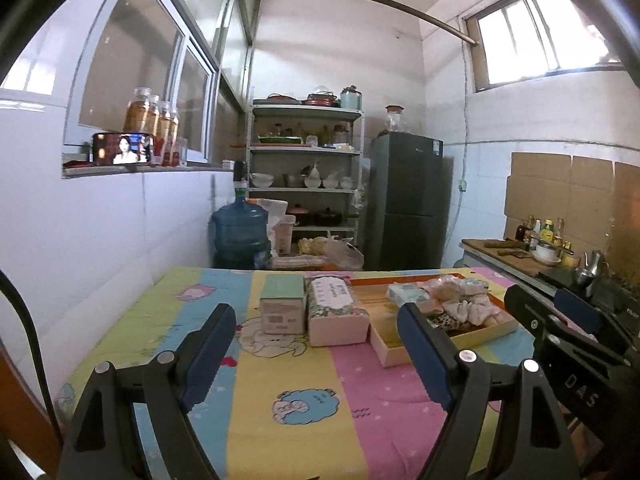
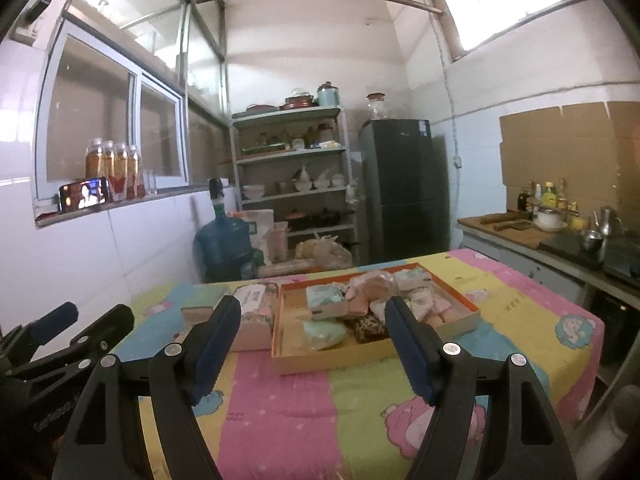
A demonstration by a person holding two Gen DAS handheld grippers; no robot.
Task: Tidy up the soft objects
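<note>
A shallow orange-rimmed tray [image 2: 332, 360] lies on the table with a heap of soft things in it: a leopard-print piece [image 2: 370, 328], a mint pad [image 2: 324, 330], a pale teal packet [image 2: 326, 300], a pink bundle [image 2: 370, 284] and white-pink cloths [image 2: 428, 304]. Left of the tray [image 1: 492, 330] stand a floral tissue box [image 1: 336, 312] and a green box [image 1: 282, 304]. My right gripper [image 2: 314, 334] hovers open in front of the tray, nothing between its fingers. My left gripper [image 1: 316, 344] is open too, short of the two boxes, empty.
A striped cartoon cloth [image 1: 288, 380] covers the table. Beyond its far edge stand a blue water jug [image 1: 240, 236], a shelf rack [image 1: 304, 176] and a dark fridge [image 1: 404, 200]. A kitchen counter [image 2: 520, 236] with bottles runs along the right. A white tiled wall borders the left.
</note>
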